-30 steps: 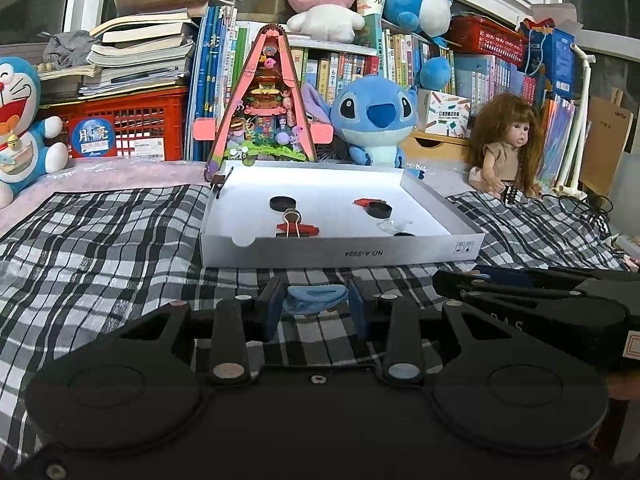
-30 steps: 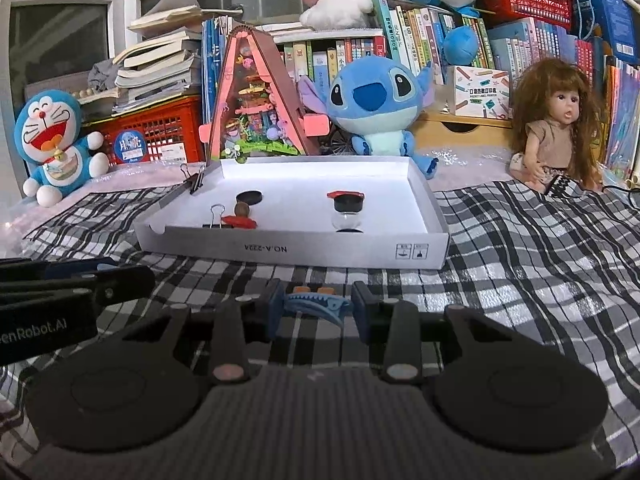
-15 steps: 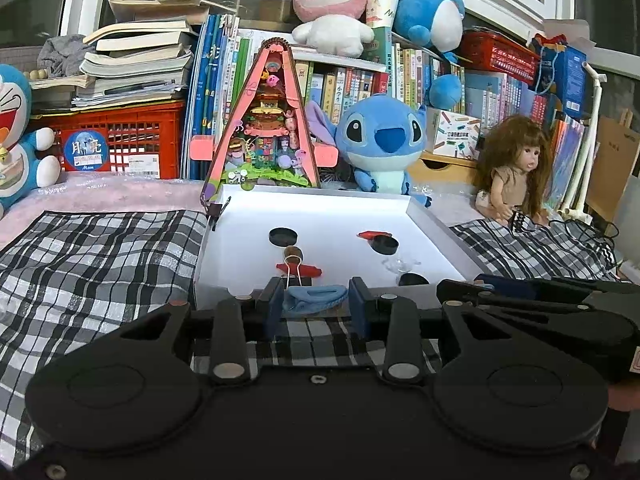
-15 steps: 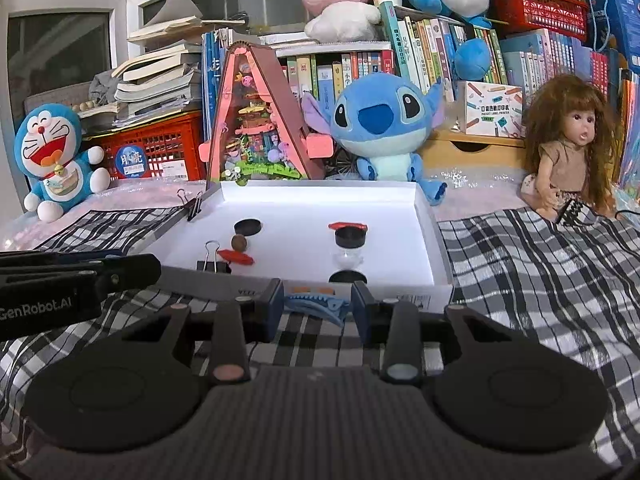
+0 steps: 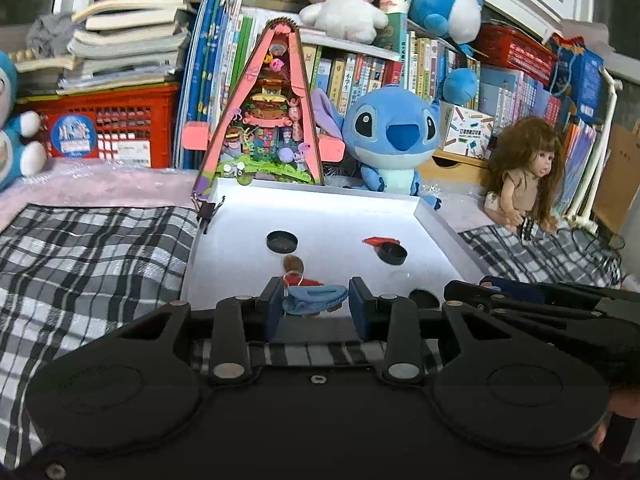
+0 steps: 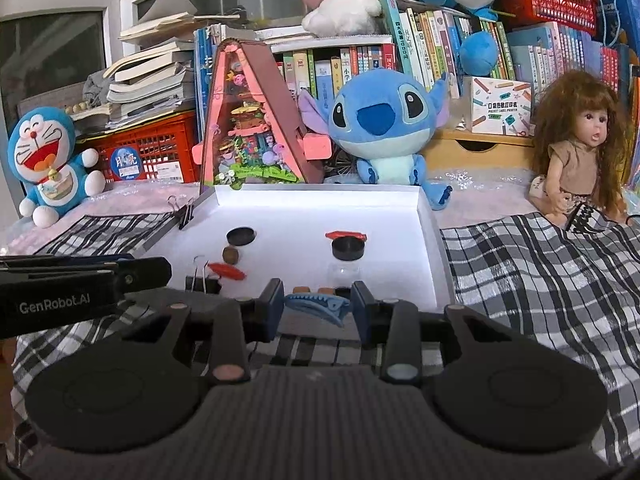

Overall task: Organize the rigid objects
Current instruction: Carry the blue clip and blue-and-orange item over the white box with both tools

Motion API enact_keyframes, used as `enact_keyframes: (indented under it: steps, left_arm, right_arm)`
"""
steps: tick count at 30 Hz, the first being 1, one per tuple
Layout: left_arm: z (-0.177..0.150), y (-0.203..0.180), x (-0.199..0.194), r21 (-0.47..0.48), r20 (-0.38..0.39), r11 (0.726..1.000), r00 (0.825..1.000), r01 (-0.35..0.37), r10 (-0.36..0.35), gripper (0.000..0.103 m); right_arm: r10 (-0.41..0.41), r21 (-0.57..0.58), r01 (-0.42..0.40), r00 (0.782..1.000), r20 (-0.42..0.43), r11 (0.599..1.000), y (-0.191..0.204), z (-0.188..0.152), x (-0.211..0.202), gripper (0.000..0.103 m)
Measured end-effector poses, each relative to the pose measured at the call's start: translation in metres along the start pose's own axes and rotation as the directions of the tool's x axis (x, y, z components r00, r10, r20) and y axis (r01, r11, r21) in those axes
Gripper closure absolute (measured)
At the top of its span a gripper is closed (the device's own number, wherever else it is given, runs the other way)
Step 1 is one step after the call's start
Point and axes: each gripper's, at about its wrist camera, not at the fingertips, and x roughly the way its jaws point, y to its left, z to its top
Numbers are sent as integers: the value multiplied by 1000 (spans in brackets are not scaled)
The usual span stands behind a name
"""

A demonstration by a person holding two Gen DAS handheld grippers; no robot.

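The left gripper [image 5: 315, 303] pinched a blue hair clip [image 5: 314, 298] between nearly closed fingers; the right gripper [image 6: 318, 305] likewise clamped a blue toothed hair clip [image 6: 316, 306]. Both hung over the near edge of the white tray [image 6: 425, 216], probably for dropping in. The tray lay on a plaid blanket [image 6: 540, 264], with plush toys beyond it.

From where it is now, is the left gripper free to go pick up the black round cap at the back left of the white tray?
Probably not yet: the left gripper is shut on a blue hair clip. The path over the white tray to the black cap looks open otherwise.
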Motion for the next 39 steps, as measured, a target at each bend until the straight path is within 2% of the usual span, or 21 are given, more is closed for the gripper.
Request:
enact_keyframes:
  steps: [8, 17, 28, 39]
  left_arm:
    - [44, 15, 45, -70, -85, 997, 996, 31, -36, 70]
    - [75, 18, 100, -75, -106, 997, 994, 21, -29, 70]
    - [82, 22, 157, -55, -141, 997, 989, -57, 49, 70]
    - [71, 20, 183, -28, -154, 995, 984, -98, 93, 70]
  right_arm:
    - [44, 52, -40, 997, -71, 998, -19, 42, 33, 61]
    - [65, 119, -47, 987, -150, 992, -38, 80, 88, 61]
    - [68, 103, -51, 982, -173, 993, -44, 86, 141, 61]
    - [27, 65, -14, 979, -200, 998, -44, 81, 173, 61]
